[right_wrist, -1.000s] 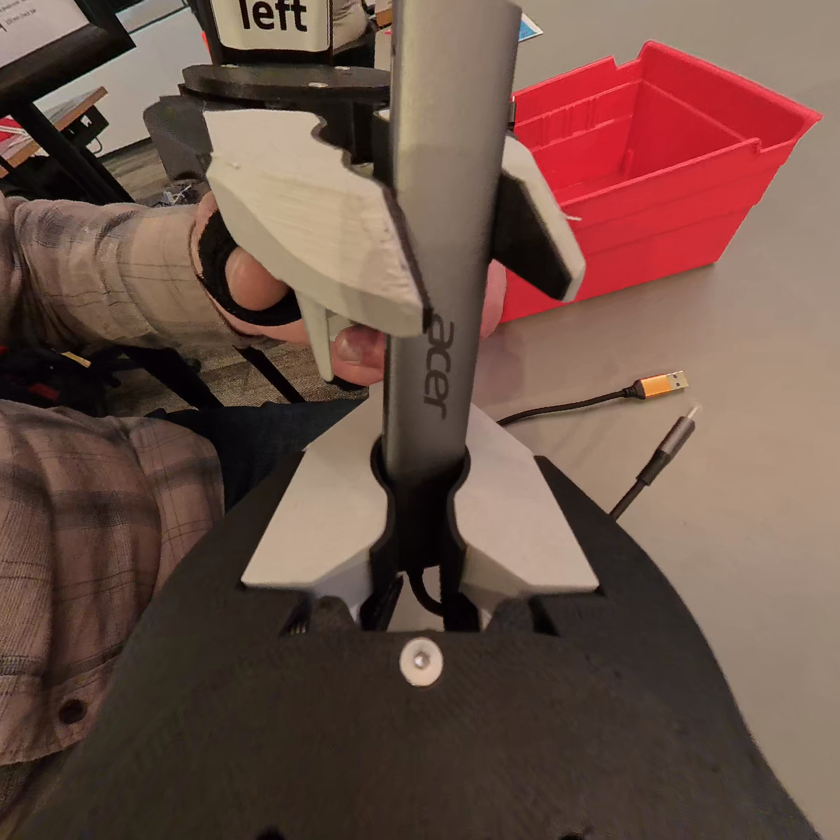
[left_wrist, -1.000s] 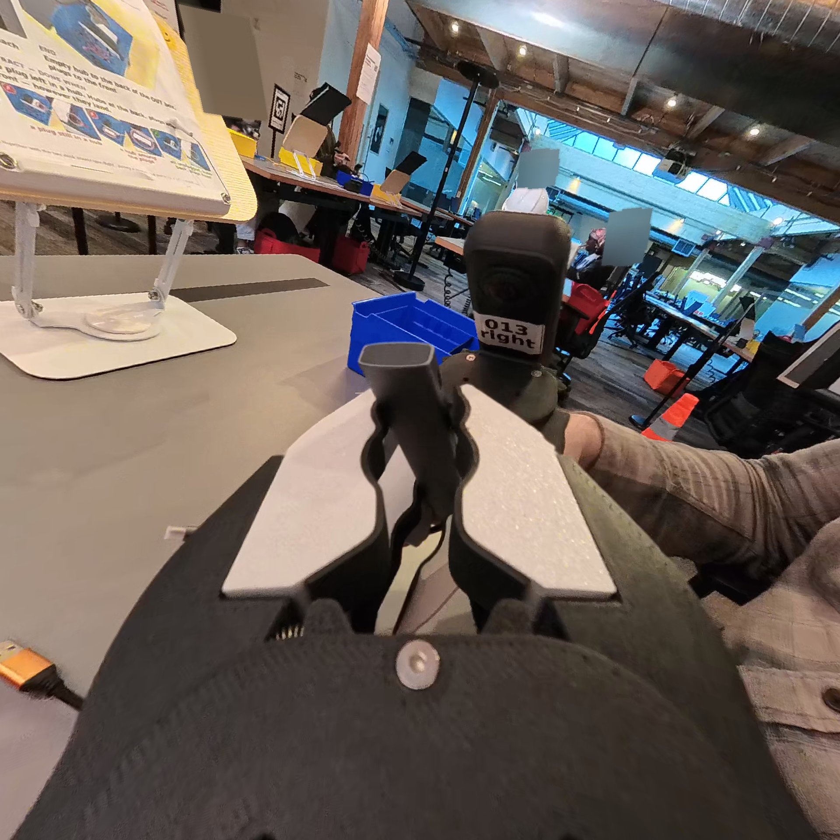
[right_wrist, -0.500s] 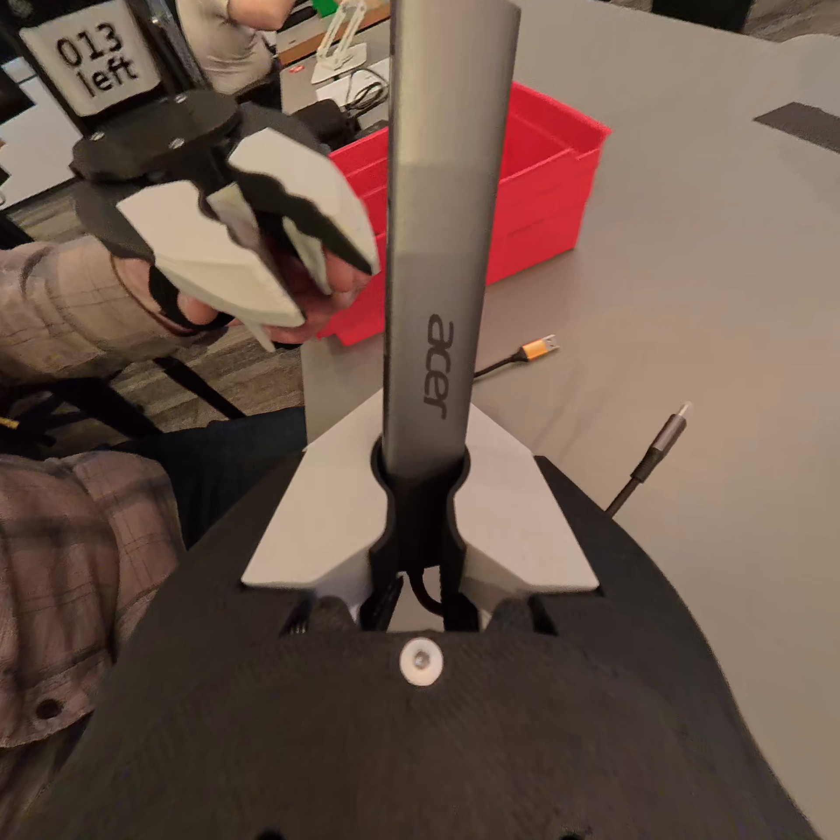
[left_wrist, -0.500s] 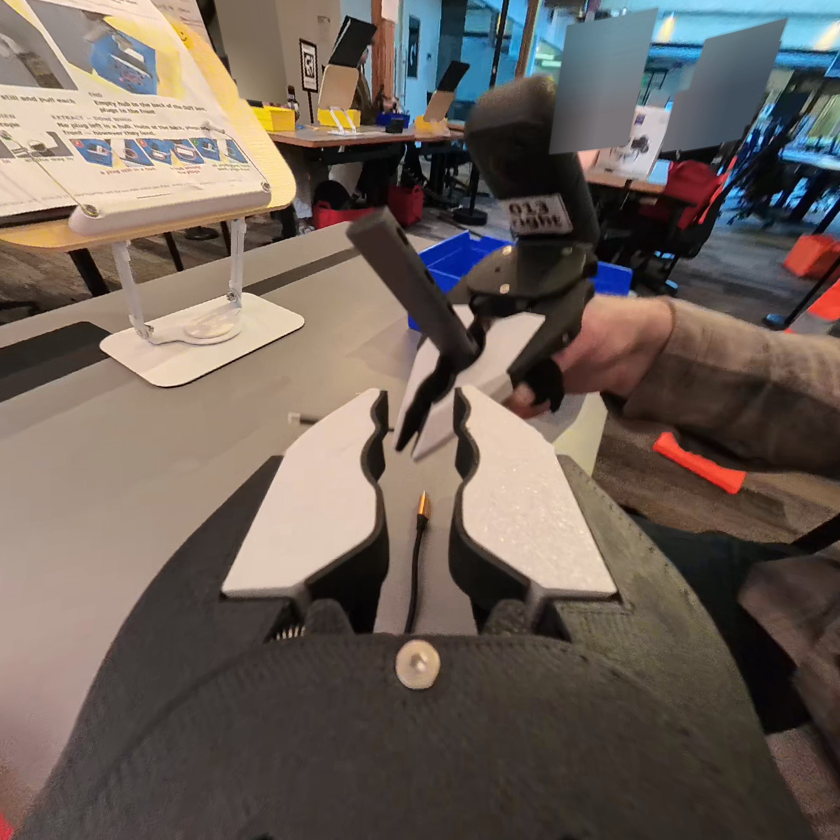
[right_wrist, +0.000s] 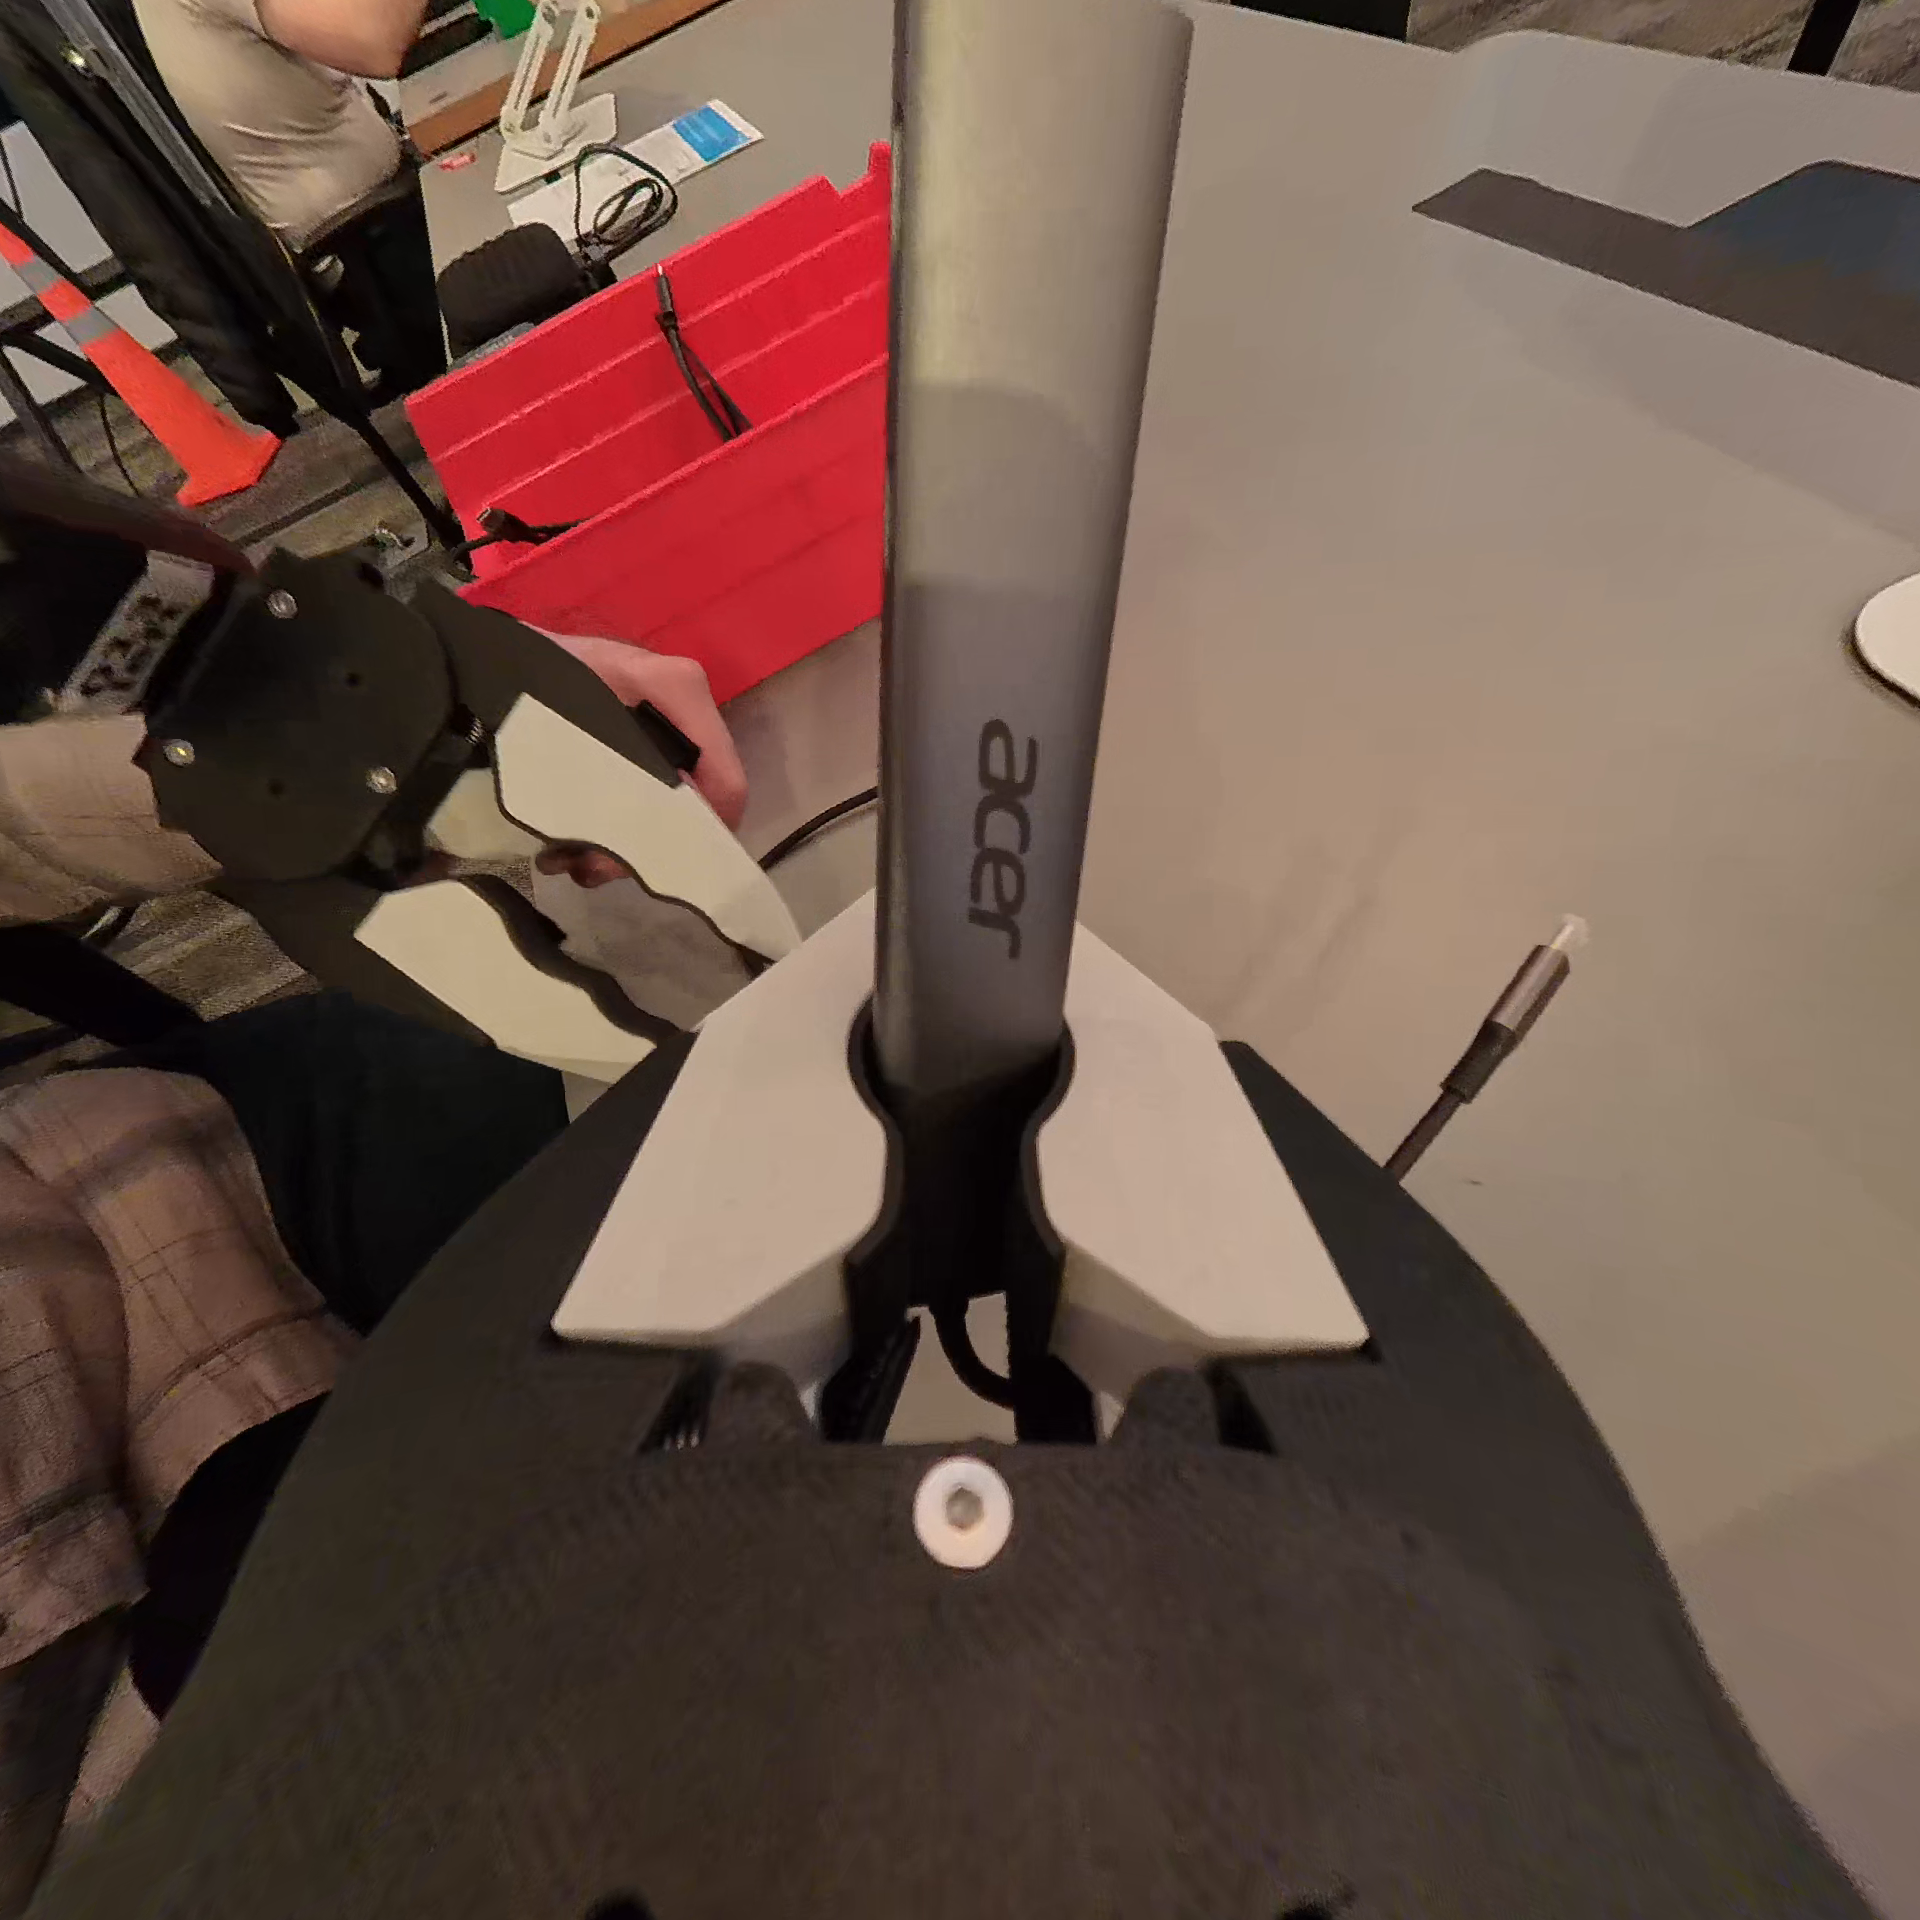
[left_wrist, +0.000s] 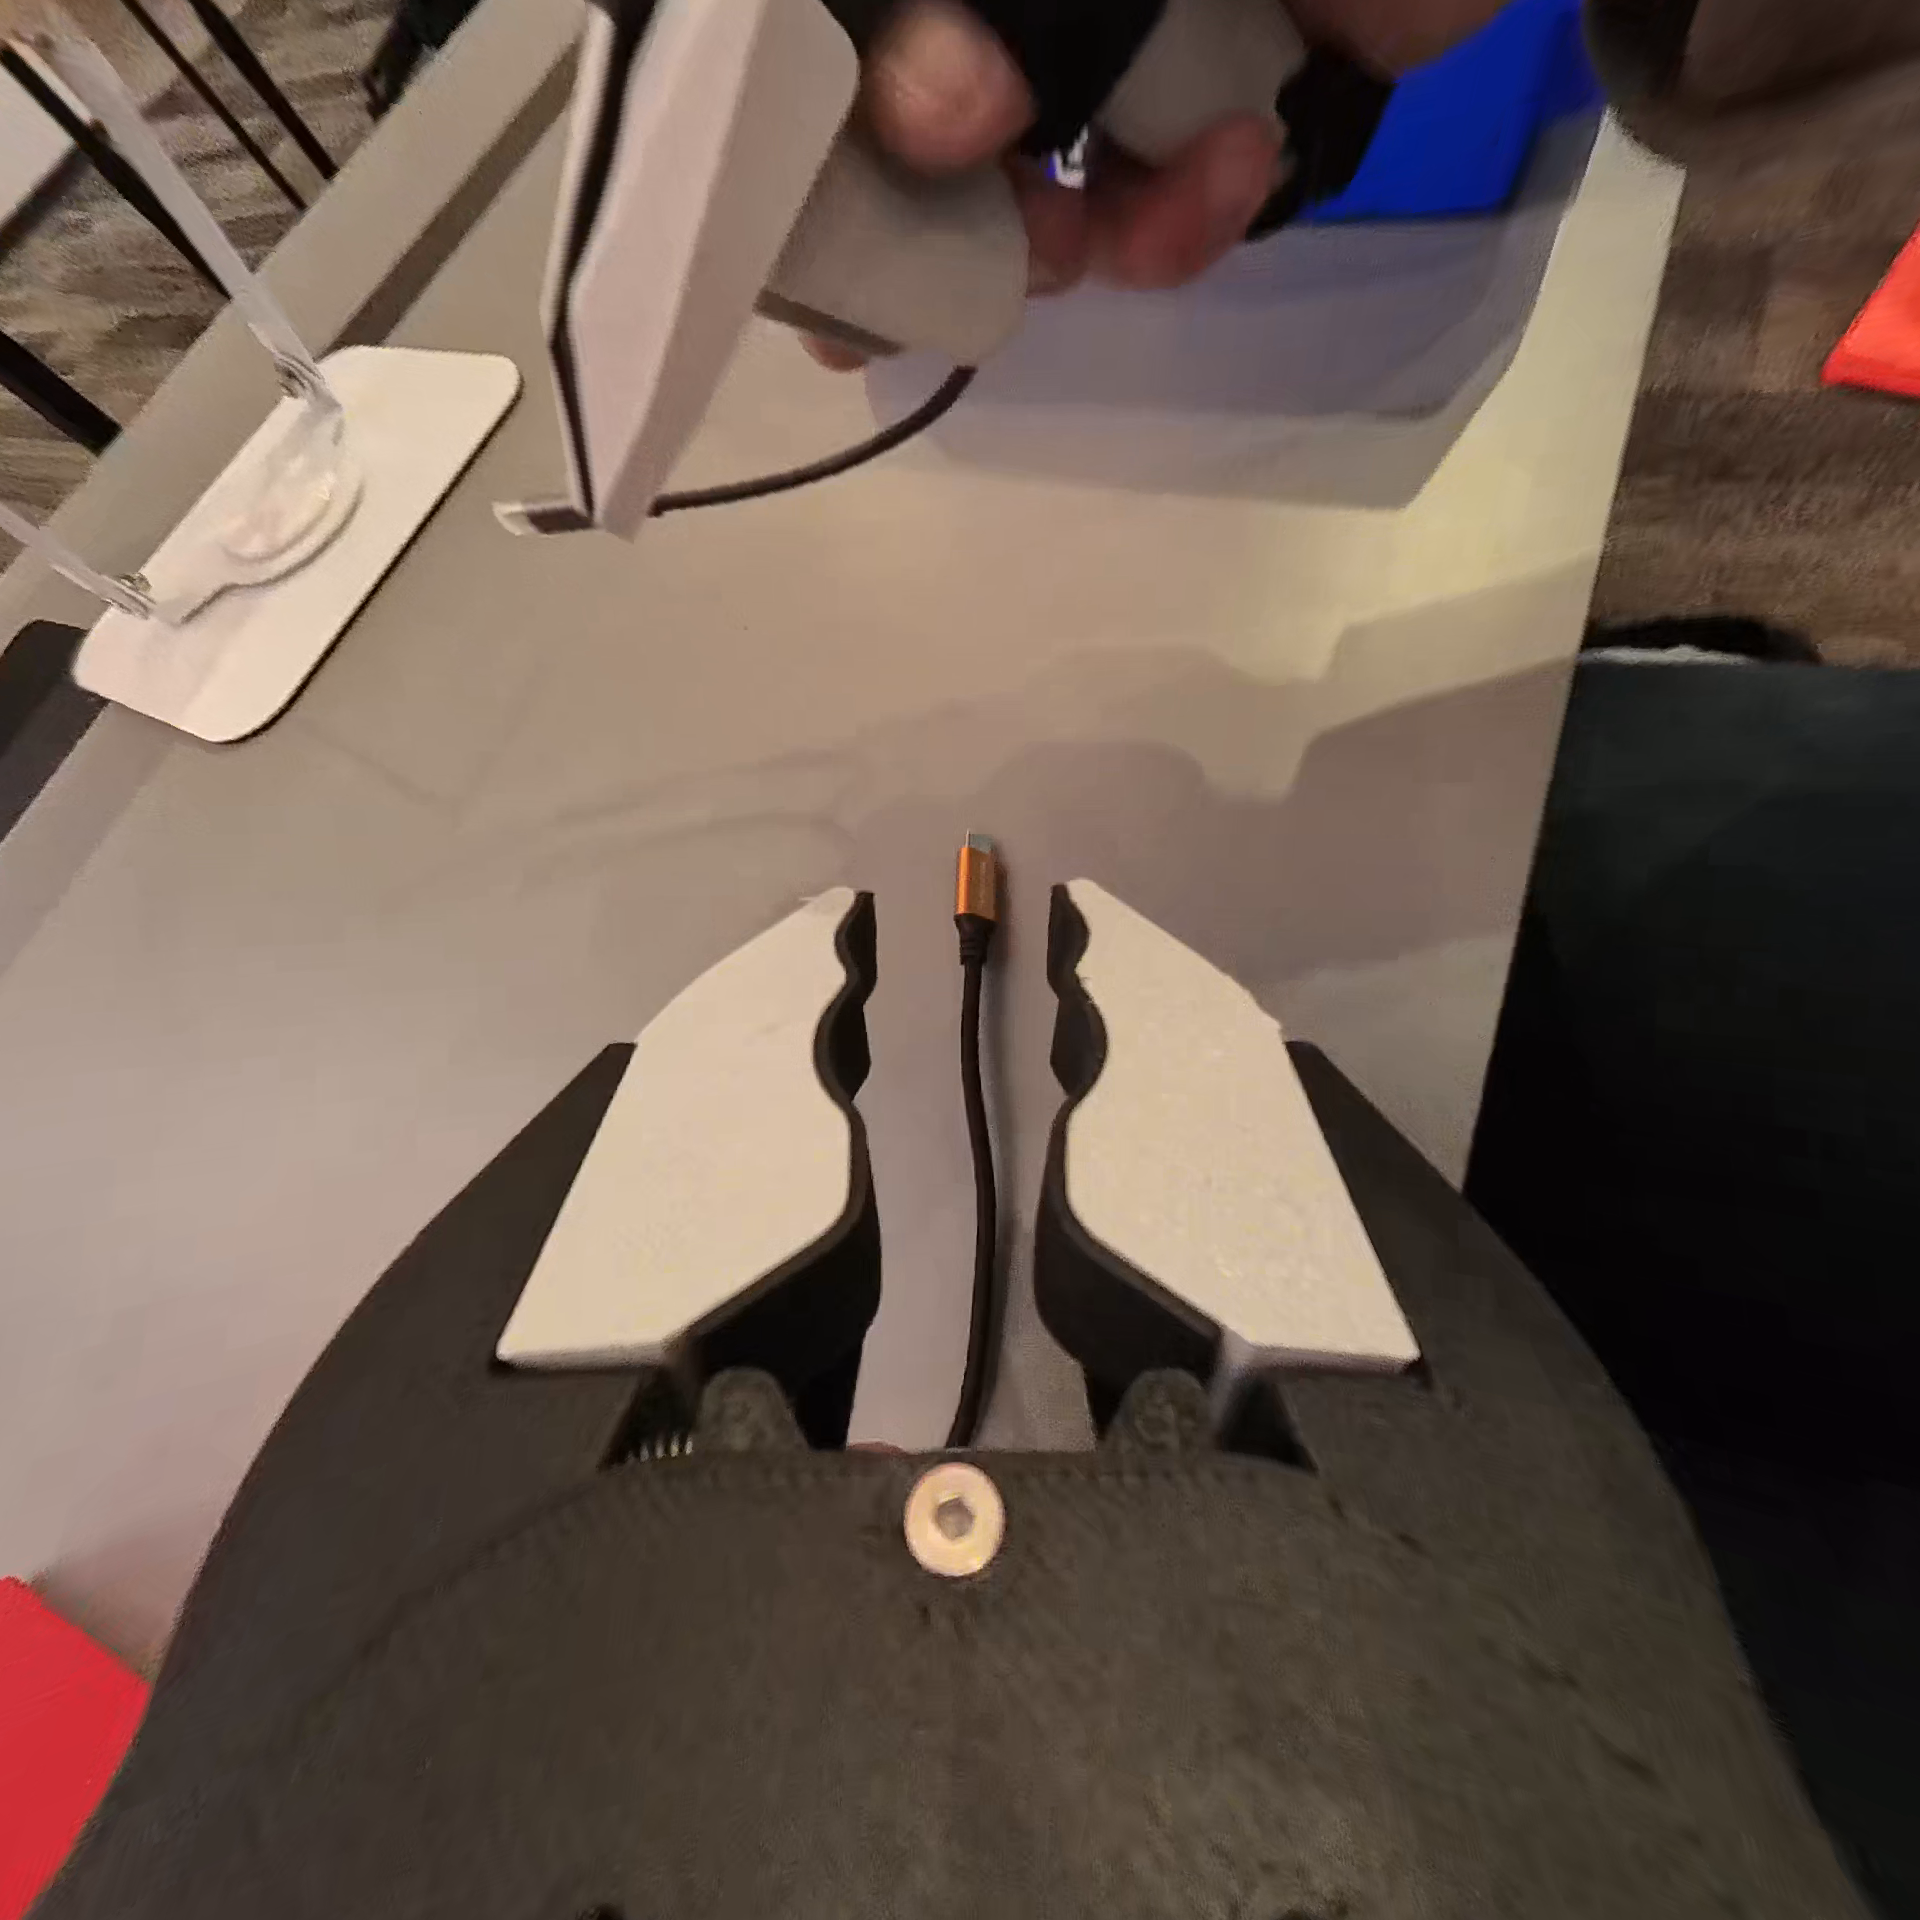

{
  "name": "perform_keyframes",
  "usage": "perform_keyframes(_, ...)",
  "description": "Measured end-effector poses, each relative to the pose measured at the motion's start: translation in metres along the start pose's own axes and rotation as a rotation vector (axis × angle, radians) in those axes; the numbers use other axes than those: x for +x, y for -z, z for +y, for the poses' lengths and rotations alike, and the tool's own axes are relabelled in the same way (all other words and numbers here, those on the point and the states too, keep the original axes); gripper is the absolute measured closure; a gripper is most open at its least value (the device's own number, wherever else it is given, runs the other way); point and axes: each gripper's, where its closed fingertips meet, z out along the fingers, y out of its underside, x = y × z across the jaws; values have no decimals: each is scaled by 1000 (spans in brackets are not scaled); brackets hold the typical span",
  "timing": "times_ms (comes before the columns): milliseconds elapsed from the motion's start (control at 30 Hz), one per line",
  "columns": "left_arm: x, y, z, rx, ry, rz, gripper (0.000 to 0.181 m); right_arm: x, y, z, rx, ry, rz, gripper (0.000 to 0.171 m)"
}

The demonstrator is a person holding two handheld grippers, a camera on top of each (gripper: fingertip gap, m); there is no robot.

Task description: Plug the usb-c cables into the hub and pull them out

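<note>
In the left wrist view, the left gripper (left_wrist: pixel 961 904) hung over the grey table (left_wrist: pixel 520 831) with its jaws spread and nothing between them but air. An orange-tipped cable (left_wrist: pixel 978 1039) lay on the table in the gap, its plug (left_wrist: pixel 979 883) level with the fingertips and pointing away, touching neither finger. Farther off, the right gripper (left_wrist: pixel 623 364) showed blurred, with a hand (left_wrist: pixel 1039 135) behind it and a black cable (left_wrist: pixel 831 457) trailing from it. A white stand base (left_wrist: pixel 312 540) sat to the left, a blue bin (left_wrist: pixel 1455 135) at the far edge, and a red corner (left_wrist: pixel 52 1704) at the bottom left.

In the right wrist view, the right gripper (right_wrist: pixel 966 1039) was clenched on the grey hub (right_wrist: pixel 1018 520), which stood straight out along the fingers. A grey-tipped cable (right_wrist: pixel 1496 1039) lay on the table to the right, apart from the hub. The left gripper (right_wrist: pixel 582 904) was at the left, jaws parted, near the table edge. Behind it stood a red bin (right_wrist: pixel 675 520) holding a black cable (right_wrist: pixel 707 384).
</note>
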Motion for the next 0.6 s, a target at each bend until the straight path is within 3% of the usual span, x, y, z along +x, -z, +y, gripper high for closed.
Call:
perform_keyframes(33,0,-6,4,-20,-21,-6,150,1,-1,2,-4,-3,0,162)
perform_keyframes(300,-2,-38,32,-183,-384,-54,154,4,-2,8,-7,-17,-2,162)
perform_keyframes(600,-6,-56,42,-216,-492,-65,166,8,2,6,12,-22,0,162)
